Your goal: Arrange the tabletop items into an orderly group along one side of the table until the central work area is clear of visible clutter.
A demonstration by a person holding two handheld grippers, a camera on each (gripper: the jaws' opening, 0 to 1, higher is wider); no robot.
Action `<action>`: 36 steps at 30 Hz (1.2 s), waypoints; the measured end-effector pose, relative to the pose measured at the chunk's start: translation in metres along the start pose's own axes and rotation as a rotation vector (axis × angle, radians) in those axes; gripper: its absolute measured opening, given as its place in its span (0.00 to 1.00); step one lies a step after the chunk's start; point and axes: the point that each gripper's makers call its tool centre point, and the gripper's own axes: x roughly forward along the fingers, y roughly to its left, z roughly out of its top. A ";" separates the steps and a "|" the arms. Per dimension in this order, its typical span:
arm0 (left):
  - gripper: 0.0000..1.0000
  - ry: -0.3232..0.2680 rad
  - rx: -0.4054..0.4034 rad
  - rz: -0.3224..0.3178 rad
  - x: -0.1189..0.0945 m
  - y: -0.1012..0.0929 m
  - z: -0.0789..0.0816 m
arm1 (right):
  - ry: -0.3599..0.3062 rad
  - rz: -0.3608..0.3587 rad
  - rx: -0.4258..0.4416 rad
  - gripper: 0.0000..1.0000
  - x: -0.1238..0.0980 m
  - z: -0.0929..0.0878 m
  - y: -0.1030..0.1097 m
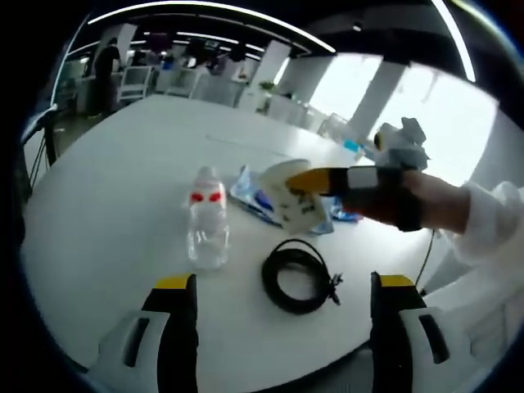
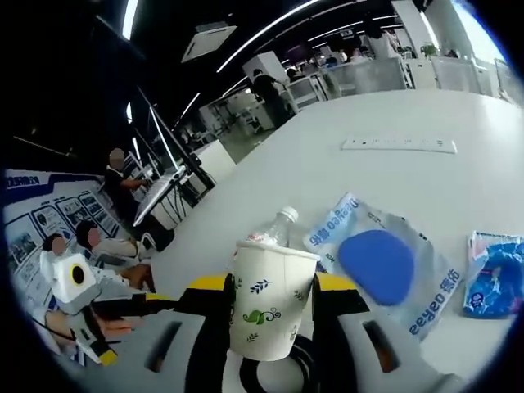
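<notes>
Paper cup, leaf-printed, sits pinched in the right gripper above the counter, hiding most of the water bottle and the coiled black cable. Left gripper hangs spread, empty, near the cable. Blue packet lies beside.

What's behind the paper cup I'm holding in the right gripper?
In the right gripper view, a clear plastic bottle stands behind the paper cup; only its cap and shoulder show, the rest is covered. A black cable coil lies below the cup, mostly hidden.
</notes>
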 end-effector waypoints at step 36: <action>0.79 0.029 0.105 -0.095 0.032 -0.033 0.015 | -0.158 0.027 0.026 0.37 -0.047 0.007 0.034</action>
